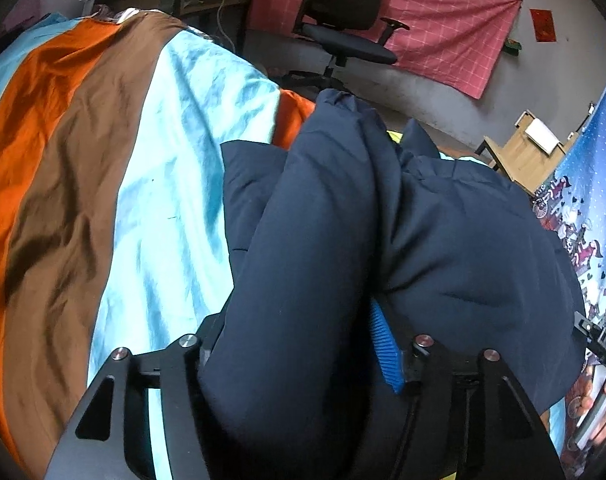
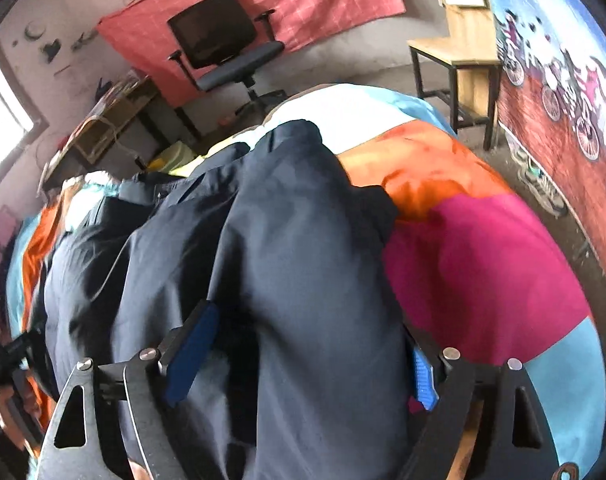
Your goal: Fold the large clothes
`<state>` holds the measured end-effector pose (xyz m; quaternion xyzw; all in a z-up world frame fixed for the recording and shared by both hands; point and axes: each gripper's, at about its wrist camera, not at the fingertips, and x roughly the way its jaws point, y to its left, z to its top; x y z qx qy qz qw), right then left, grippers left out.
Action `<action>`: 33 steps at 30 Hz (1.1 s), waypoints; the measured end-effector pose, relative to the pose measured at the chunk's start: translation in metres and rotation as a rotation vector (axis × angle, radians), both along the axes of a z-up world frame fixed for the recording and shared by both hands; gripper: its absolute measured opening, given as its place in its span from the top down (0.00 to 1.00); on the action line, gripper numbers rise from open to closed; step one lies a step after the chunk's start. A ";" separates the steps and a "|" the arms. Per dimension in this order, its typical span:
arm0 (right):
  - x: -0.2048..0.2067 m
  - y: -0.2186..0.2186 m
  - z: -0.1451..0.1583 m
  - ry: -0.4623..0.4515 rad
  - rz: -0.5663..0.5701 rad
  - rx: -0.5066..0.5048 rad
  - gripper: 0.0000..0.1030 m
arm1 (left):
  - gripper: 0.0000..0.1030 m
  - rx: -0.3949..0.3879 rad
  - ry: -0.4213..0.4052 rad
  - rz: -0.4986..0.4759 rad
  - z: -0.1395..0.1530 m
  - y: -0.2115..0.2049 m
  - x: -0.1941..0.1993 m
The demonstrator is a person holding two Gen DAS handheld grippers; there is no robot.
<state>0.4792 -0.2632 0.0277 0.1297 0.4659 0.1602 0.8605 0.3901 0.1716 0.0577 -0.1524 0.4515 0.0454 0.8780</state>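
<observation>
Left wrist view shows your navy padded jacket (image 1: 403,240) bunched on the striped bedspread (image 1: 103,160), a thick roll lying between the left gripper (image 1: 299,344) jaws, which stand apart, probably letting go. Your right gripper (image 2: 307,344) likewise straddles a fold, wide. Open bedspread lies left; the bed's far edge sits near the office chair (image 1: 343,20).

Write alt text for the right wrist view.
A bulky navy padded jacket lies bunched between the right gripper's open jaws, on a bed cover striped in orange, magenta and light blue. Behind stands a black office chair.
</observation>
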 end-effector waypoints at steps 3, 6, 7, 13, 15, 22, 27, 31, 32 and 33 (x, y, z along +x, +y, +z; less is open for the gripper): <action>-0.002 0.003 0.001 -0.022 0.003 -0.030 0.18 | 0.44 0.017 -0.004 0.010 0.002 0.001 -0.001; -0.004 -0.001 0.000 -0.022 -0.006 -0.023 0.17 | 0.41 0.040 -0.001 0.011 0.001 0.002 -0.005; -0.005 0.000 0.000 -0.023 -0.009 -0.022 0.17 | 0.39 0.064 -0.005 0.018 0.002 0.001 -0.005; -0.007 -0.008 0.005 -0.059 -0.034 -0.026 0.17 | 0.35 0.115 -0.046 0.012 0.006 0.005 -0.016; -0.010 -0.010 0.009 -0.085 -0.046 -0.040 0.17 | 0.35 0.112 -0.069 0.024 0.008 0.008 -0.022; -0.040 -0.006 0.036 -0.255 -0.073 -0.116 0.00 | 0.05 0.175 -0.240 0.062 0.034 -0.004 -0.058; -0.068 0.000 0.055 -0.359 -0.084 -0.146 0.00 | 0.02 0.191 -0.329 0.003 0.055 -0.032 -0.087; -0.094 0.003 0.066 -0.409 -0.090 -0.140 0.00 | 0.02 0.211 -0.378 -0.038 0.069 -0.059 -0.111; -0.100 0.005 0.069 -0.420 -0.090 -0.134 0.00 | 0.02 0.214 -0.391 -0.048 0.072 -0.066 -0.118; -0.111 0.006 0.073 -0.439 -0.088 -0.129 0.00 | 0.02 0.213 -0.404 -0.057 0.075 -0.071 -0.125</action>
